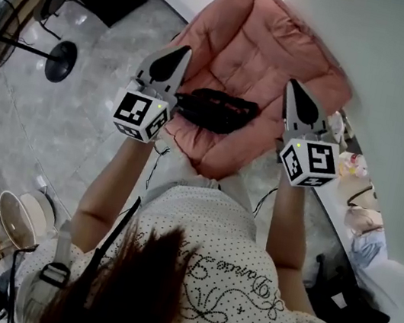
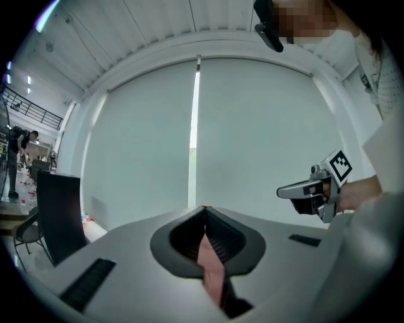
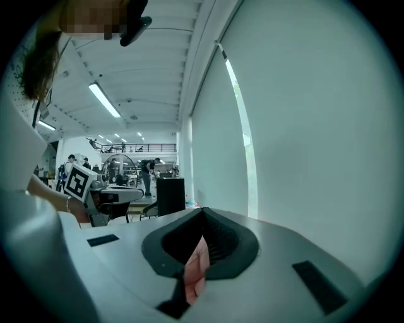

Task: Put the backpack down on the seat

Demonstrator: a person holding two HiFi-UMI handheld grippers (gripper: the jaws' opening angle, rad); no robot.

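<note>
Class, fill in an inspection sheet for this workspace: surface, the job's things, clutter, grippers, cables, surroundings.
Surface: grey tiled floor; a pink cushioned seat stands on it.
Job's things: black backpack lies on the seat, apart from both grippers.
Clutter: round black stand base at left; dark bundle at lower right.
Grippers: left gripper and right gripper are held above the seat, jaws together, nothing held.
Cables: thin dark cable below the left gripper; another beside the right forearm.
Surroundings: pale wall ahead; people far off in the hall.
</note>
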